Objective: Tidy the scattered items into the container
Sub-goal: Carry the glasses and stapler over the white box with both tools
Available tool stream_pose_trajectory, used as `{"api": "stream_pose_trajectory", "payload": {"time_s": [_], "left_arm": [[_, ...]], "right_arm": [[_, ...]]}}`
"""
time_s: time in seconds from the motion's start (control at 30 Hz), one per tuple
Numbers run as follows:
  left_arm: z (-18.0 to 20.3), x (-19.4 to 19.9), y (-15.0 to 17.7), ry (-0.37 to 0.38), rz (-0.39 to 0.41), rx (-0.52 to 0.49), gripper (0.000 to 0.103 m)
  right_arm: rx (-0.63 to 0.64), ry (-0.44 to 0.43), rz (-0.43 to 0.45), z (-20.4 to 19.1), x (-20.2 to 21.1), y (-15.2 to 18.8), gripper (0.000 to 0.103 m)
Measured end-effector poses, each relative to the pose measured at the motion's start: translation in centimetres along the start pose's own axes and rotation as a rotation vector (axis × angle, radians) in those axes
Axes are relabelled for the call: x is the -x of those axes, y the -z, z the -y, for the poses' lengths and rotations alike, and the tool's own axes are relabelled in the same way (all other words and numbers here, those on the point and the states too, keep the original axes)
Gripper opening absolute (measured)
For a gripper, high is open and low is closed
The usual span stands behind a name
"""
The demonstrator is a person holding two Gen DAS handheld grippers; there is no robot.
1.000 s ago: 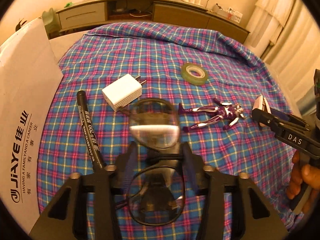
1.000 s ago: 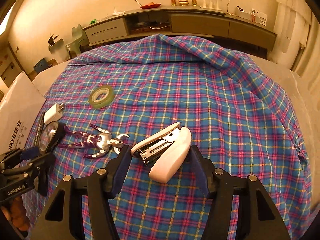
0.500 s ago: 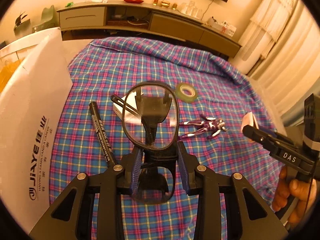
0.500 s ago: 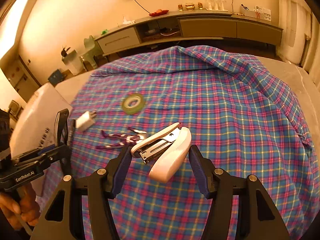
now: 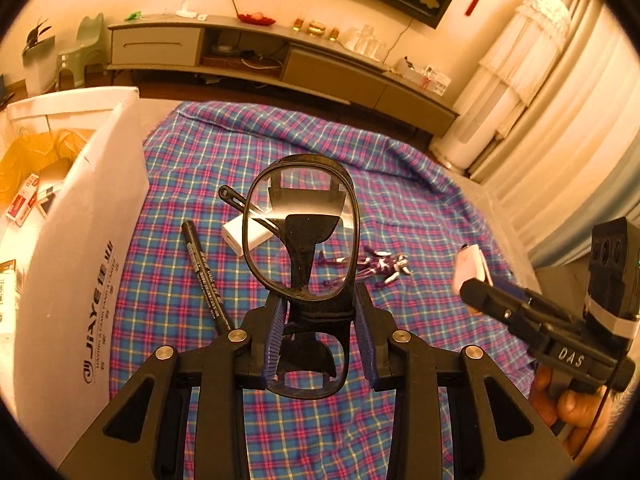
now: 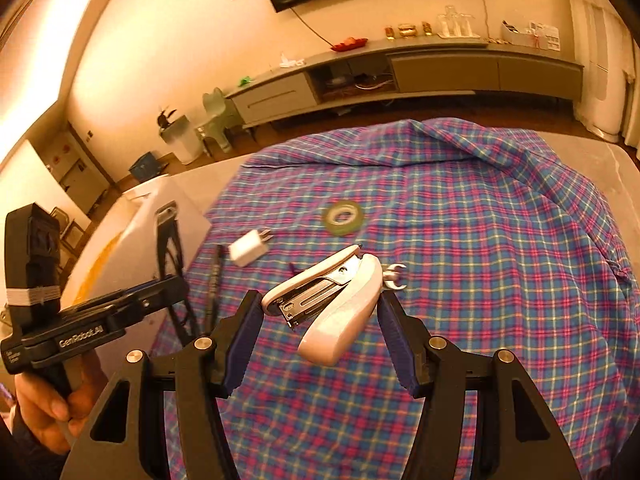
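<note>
Both jaws gripping: glasses [image 5: 302,240], stapler [image 6: 340,304].

On the cloth [image 5: 400,184], pen [image 5: 204,272] lies between box [image 5: 80,240] and charger [image 5: 234,236].

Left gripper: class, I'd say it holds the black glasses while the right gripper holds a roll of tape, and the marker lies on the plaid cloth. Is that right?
One detail is wrong. The right gripper holds a white stapler, as the right wrist view shows; the tape lies on the cloth. The left gripper does hold the glasses, and the marker does lie on the cloth.
</note>
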State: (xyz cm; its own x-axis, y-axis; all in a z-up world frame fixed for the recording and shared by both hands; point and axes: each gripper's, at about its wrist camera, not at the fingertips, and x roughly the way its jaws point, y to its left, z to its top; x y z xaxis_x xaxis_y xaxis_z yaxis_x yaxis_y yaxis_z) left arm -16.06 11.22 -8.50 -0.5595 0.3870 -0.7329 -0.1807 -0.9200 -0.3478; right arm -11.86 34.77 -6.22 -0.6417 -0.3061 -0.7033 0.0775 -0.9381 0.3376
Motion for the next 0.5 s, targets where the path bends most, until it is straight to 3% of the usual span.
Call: {"api": "stream_pose_trajectory", "payload": {"time_s": [0.5], "left_arm": [[-0.7,5.2,-0.9,0.014,0.096,-0.024,0.034]], "right_arm": [[0.052,-0.075,0.067,-6.5,3.1,1.6,0.06]]}}
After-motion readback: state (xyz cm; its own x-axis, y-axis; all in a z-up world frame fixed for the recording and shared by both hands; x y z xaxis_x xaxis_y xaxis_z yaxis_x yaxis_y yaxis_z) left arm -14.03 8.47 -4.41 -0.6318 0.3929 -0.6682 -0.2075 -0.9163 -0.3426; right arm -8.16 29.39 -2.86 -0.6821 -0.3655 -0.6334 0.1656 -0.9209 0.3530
